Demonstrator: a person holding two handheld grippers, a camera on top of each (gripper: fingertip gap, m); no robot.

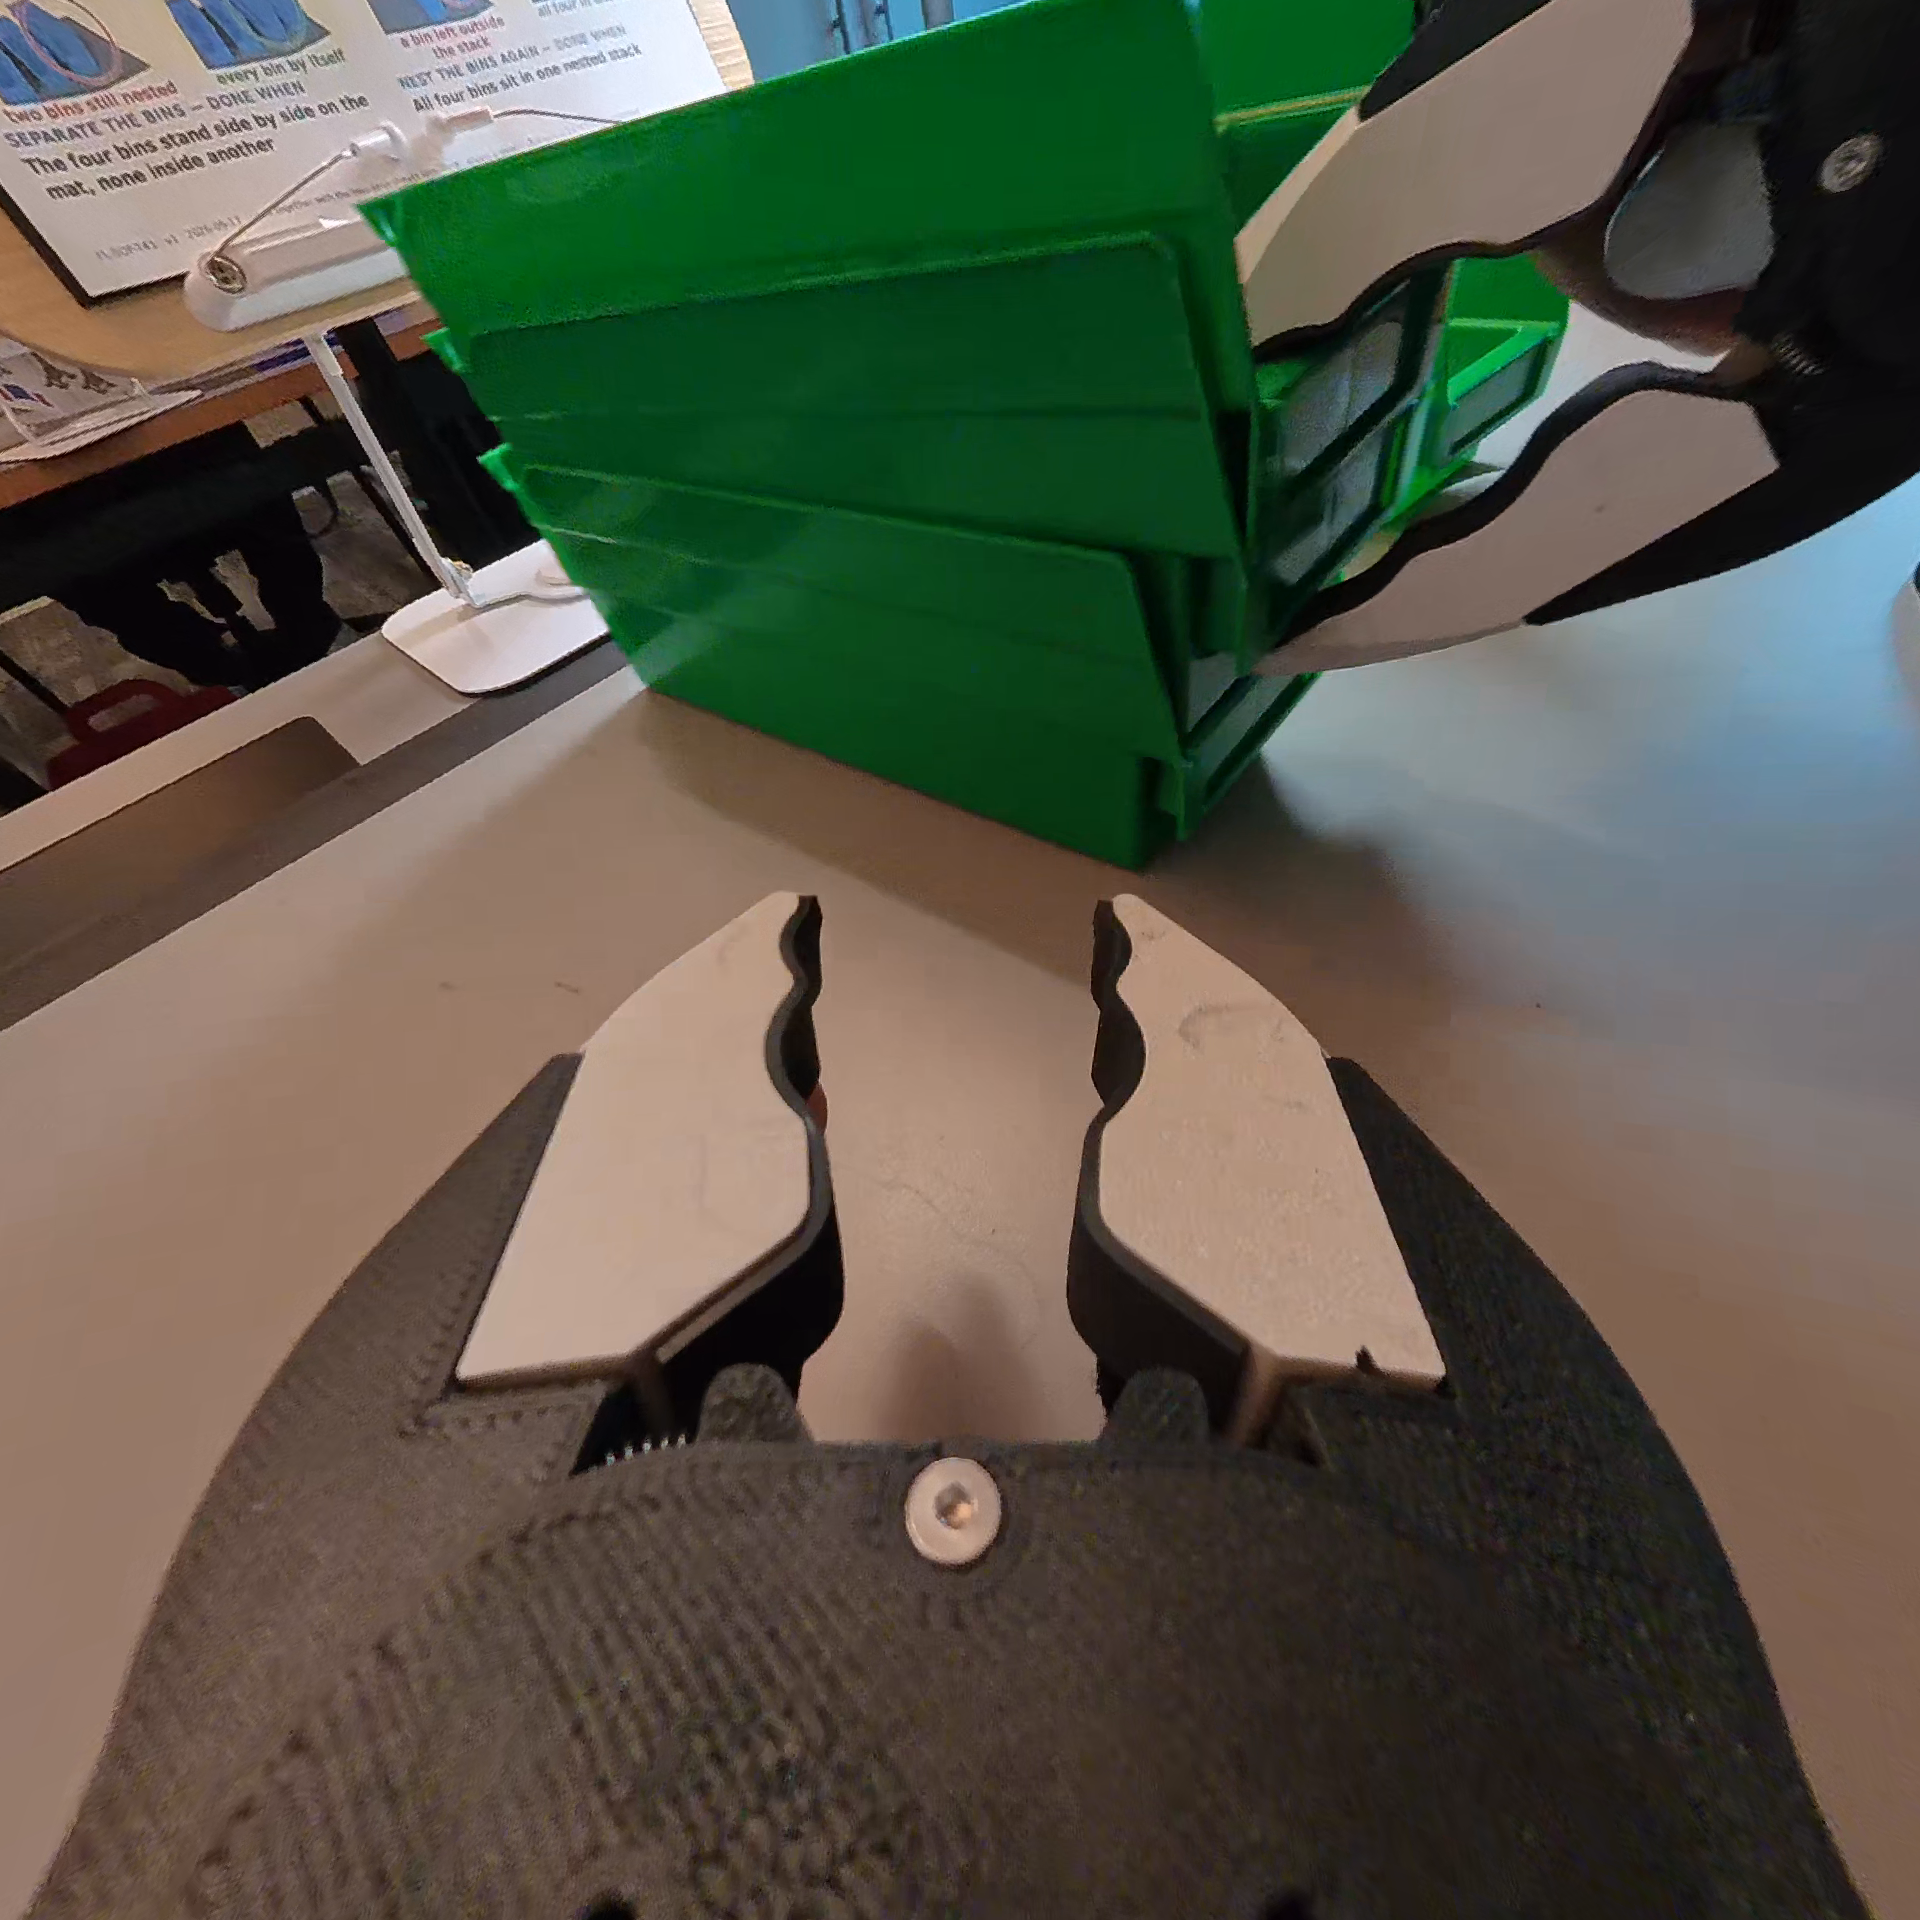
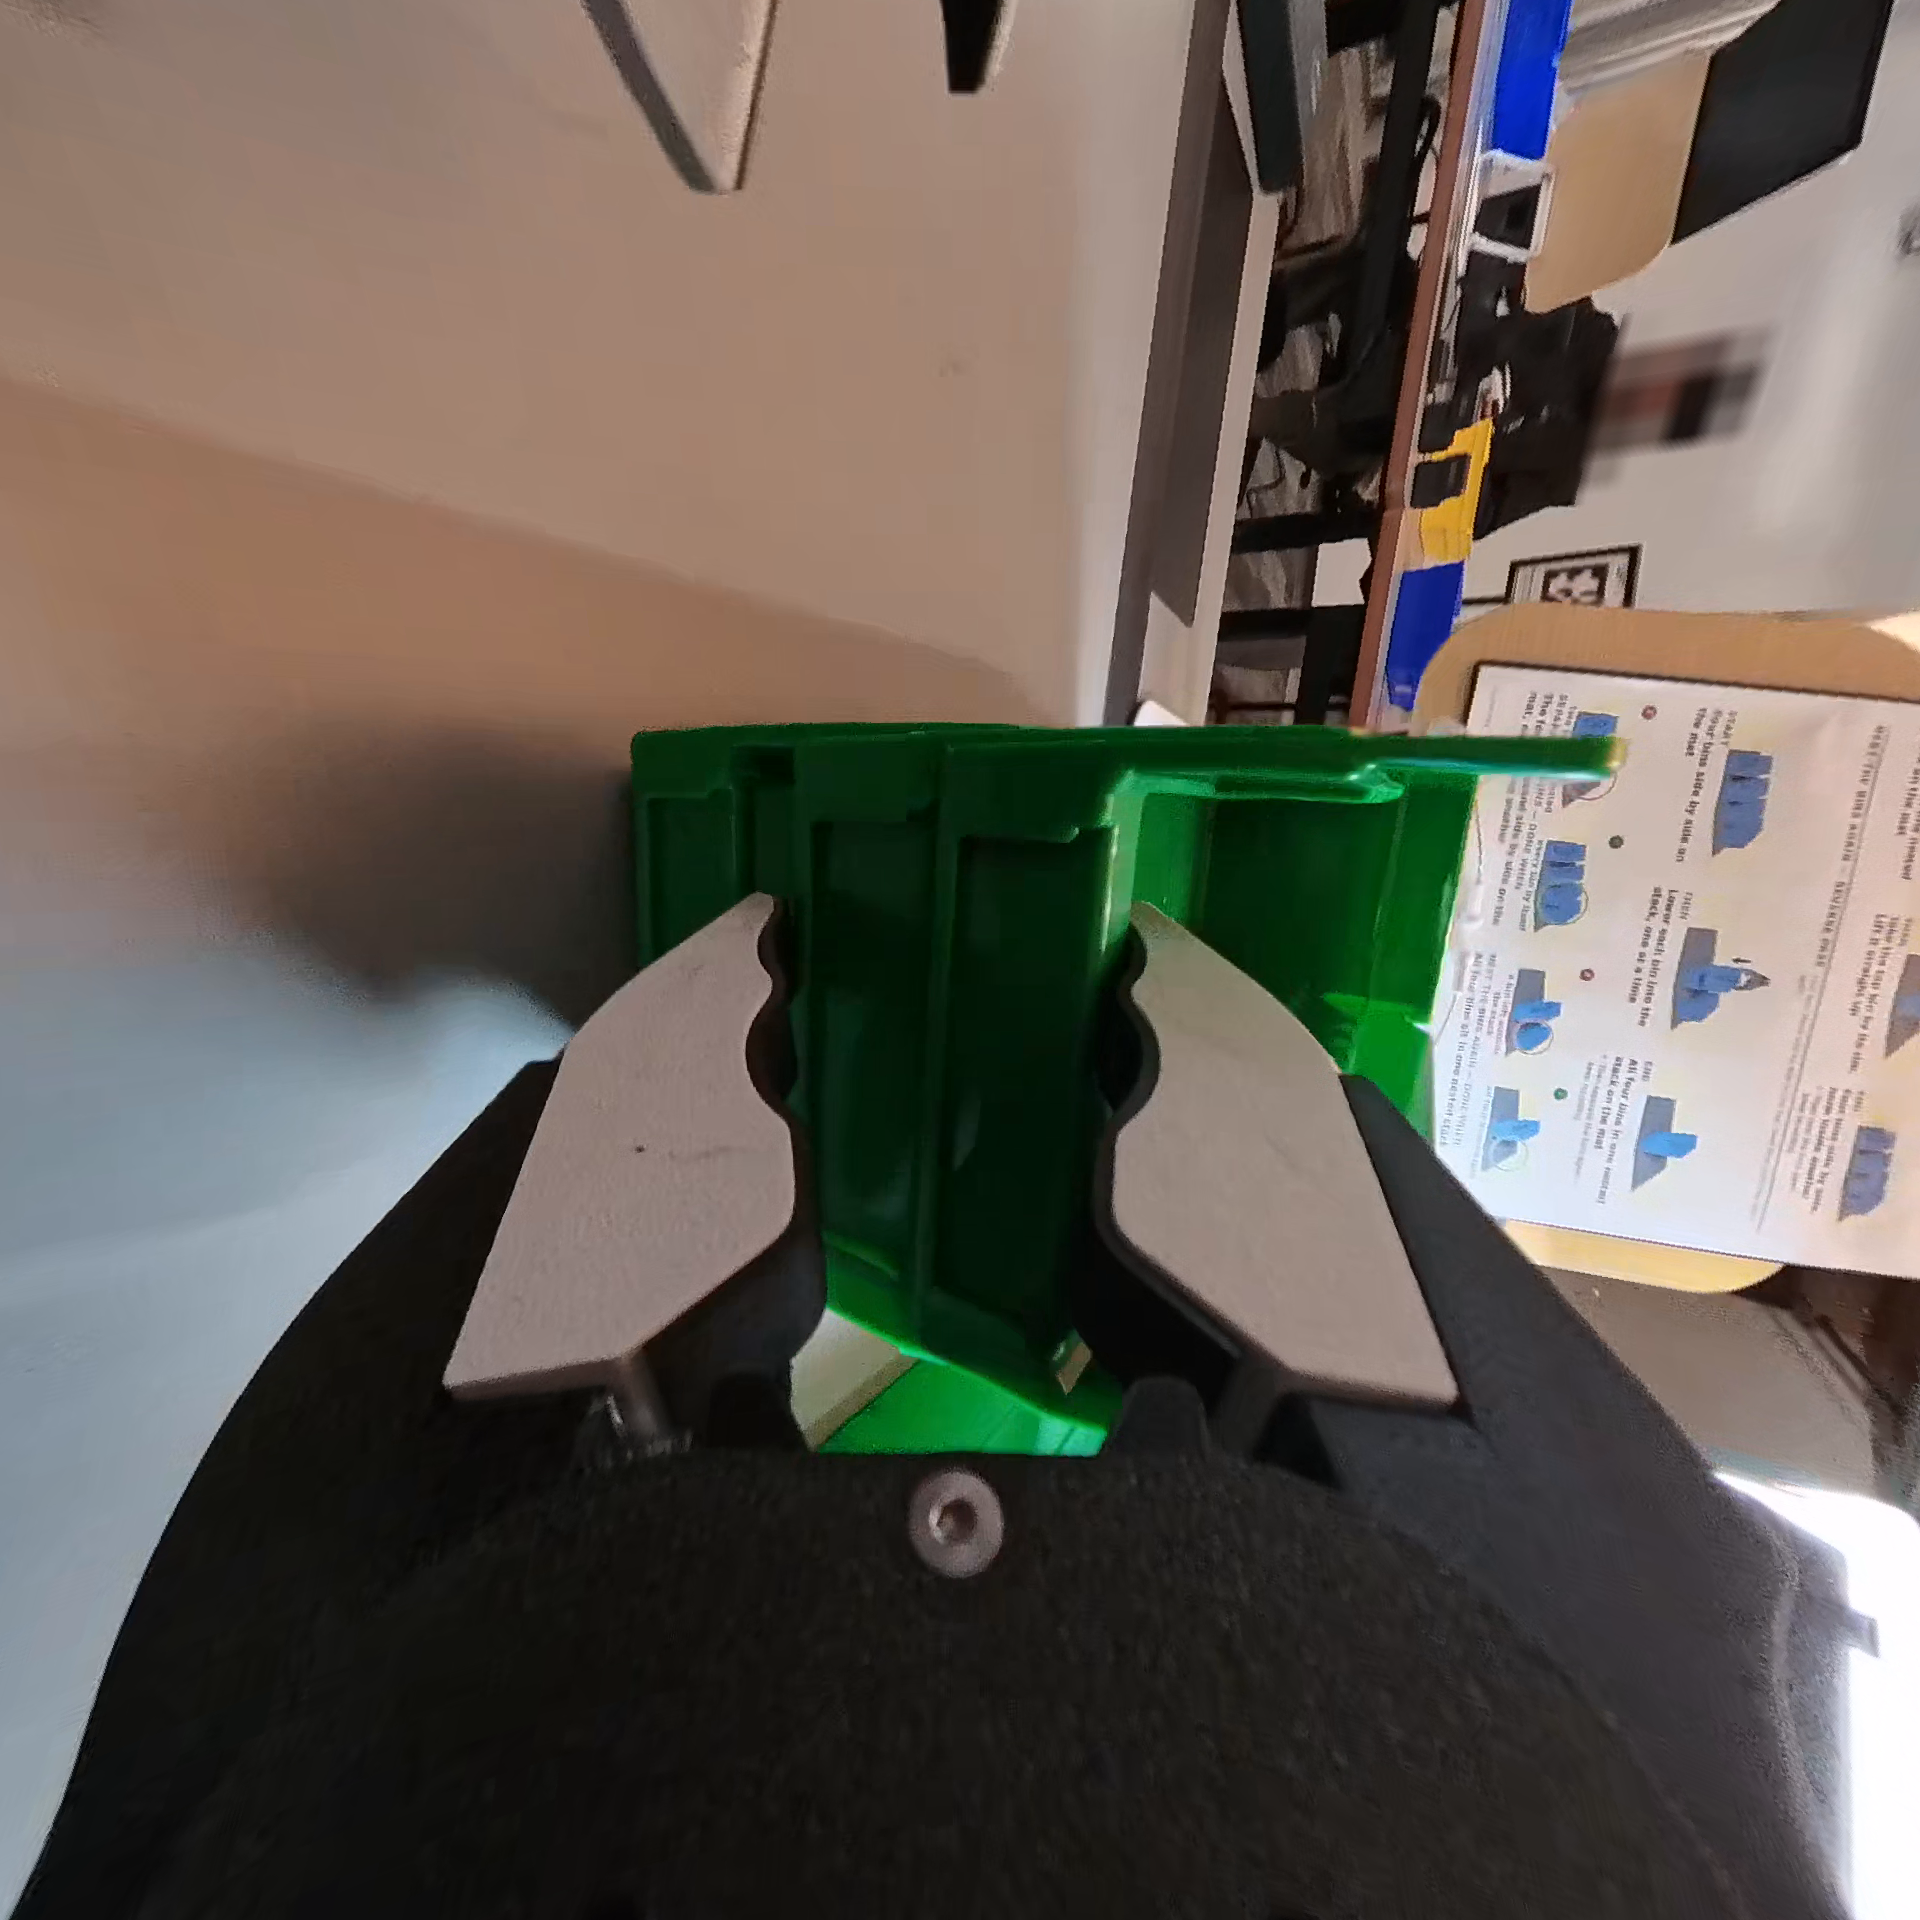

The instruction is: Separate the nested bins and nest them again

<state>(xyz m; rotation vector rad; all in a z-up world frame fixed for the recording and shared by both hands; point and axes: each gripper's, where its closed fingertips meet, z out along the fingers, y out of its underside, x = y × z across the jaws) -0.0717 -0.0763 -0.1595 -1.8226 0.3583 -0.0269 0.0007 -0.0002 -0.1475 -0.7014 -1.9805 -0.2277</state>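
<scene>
A stack of nested green bins [image 1: 831,499] stands on the grey table [image 1: 1558,987], and its upper bins lean back. My left gripper [image 1: 956,914] is open and empty, low over the table just in front of the stack's side. My right gripper [image 1: 1257,468] comes in from the upper right and is open, with one finger above and one below the front lips of the middle bins. In the right wrist view the bins [image 2: 935,1039] fill the gap between the spread jaws of my right gripper [image 2: 953,914]. The left gripper's fingers [image 2: 707,94] show at the top of that view.
A white desk lamp's base [image 1: 488,644] stands on the table left of the stack. An instruction poster [image 1: 260,125] leans behind it and also shows in the right wrist view [image 2: 1683,966]. The table's left edge runs close by, with a chair and a wooden desk beyond it. My right fingertips sit around 11 cm from my left ones.
</scene>
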